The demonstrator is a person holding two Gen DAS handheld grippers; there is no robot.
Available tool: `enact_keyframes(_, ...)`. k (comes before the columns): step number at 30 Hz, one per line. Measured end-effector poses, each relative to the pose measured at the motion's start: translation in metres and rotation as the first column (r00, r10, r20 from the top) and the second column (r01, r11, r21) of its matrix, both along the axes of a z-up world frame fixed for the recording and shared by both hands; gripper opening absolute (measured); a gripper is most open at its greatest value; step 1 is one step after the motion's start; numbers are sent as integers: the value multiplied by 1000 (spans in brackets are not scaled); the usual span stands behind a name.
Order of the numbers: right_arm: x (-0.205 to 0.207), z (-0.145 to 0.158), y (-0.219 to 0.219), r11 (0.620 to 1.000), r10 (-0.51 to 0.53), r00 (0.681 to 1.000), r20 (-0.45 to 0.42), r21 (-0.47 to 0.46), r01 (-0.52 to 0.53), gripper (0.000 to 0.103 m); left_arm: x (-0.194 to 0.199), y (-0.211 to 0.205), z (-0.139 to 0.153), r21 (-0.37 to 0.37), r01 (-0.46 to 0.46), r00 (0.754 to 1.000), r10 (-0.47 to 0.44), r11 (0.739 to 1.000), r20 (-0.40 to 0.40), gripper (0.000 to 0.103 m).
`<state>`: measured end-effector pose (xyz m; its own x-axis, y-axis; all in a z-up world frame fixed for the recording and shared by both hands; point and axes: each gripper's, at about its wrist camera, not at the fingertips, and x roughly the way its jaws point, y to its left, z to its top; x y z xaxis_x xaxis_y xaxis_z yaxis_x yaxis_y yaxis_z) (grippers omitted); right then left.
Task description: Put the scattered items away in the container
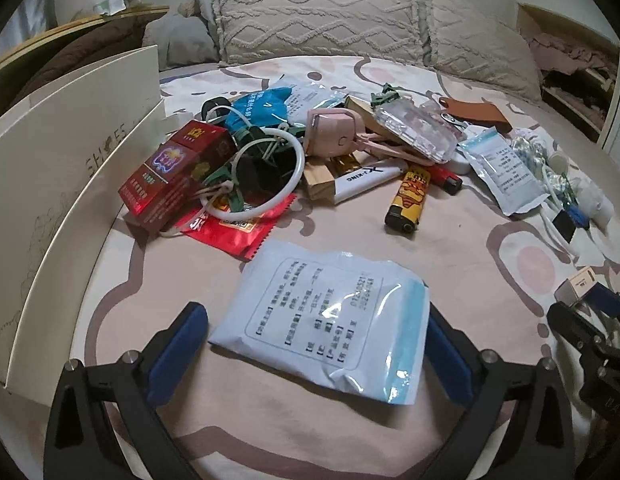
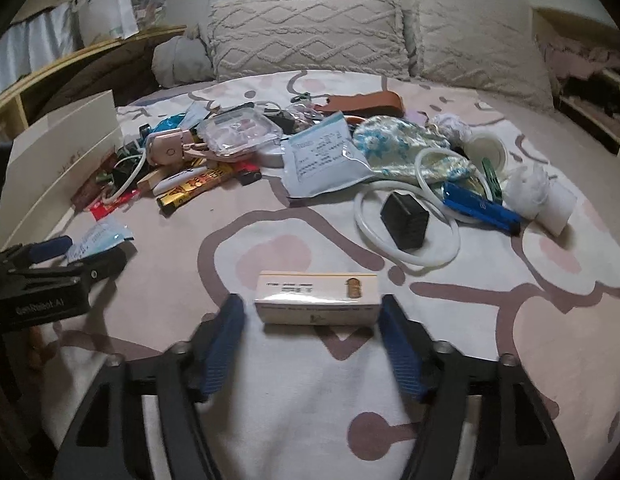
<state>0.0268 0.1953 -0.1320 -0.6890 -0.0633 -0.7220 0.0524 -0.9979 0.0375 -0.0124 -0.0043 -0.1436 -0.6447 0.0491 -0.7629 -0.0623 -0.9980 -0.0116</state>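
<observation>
The cream box (image 1: 70, 152) is cut off at the frame edge. The left gripper (image 1: 316, 344) straddles a glossy mask packet (image 1: 326, 320), fingers spread; the right gripper (image 2: 312, 324), also spread, flanks a small rectangular carton (image 2: 318, 298).

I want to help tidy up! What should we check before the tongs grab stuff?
1. Left tongs open around the white-and-blue plastic mask packet: ok.
2. Right tongs open around the small cream cardboard box: ok.
3. Packet lies apart from the pile: ok.
4. Small box stands alone on the pink patterned bedsheet: ok.
5. Cream shoe box container near the left tongs: ok.
6. Room inside the container: cannot tell.
</observation>
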Motion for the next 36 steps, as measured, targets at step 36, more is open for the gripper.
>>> enact_keyframes(36,-1,2,9,997,6,1000,1,-83,-6,71,-28,-5,3,27,284,949,-285,959,138,101)
